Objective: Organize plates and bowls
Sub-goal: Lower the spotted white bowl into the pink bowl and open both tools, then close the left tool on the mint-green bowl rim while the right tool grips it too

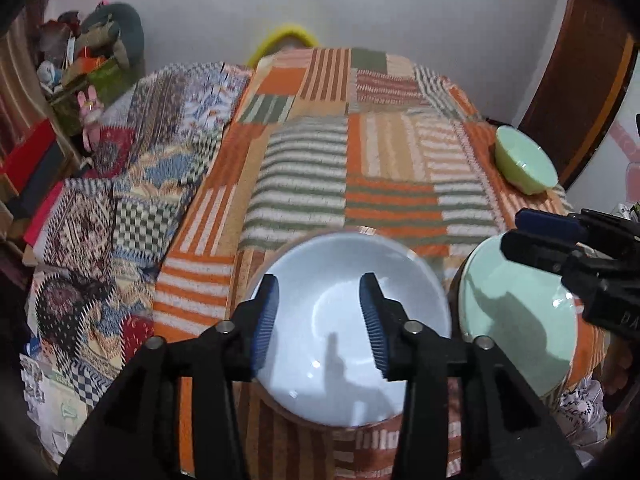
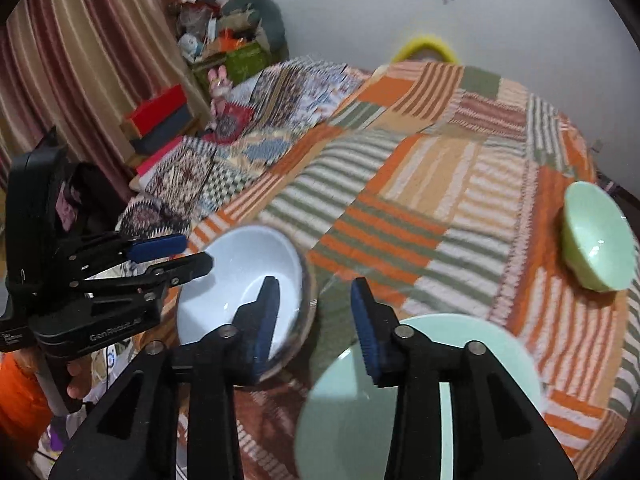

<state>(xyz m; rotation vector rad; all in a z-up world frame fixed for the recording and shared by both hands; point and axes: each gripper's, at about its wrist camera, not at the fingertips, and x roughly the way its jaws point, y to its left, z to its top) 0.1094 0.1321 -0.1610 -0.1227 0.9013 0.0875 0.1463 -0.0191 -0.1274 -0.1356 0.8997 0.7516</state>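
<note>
A white bowl [image 1: 352, 320] sits on the striped orange cloth [image 1: 304, 160] near the front edge. My left gripper [image 1: 320, 292] hangs open just above it, empty. A pale green plate [image 1: 516, 320] lies to its right. My right gripper [image 2: 316, 300] is open and empty, over the gap between the white bowl [image 2: 240, 276] and the green plate [image 2: 400, 400]. A small green bowl [image 1: 526, 166] stands tilted at the far right; it also shows in the right wrist view [image 2: 596, 240]. The left gripper [image 2: 188, 254] shows at the left in the right wrist view.
A patterned blanket [image 1: 120, 208] covers the left side. Red and dark boxes [image 2: 160, 120] and a pile of clutter [image 2: 232, 40] sit by the curtain [image 2: 80, 60]. A brown door [image 1: 576, 80] stands at the right. The cloth drops off just behind the plate.
</note>
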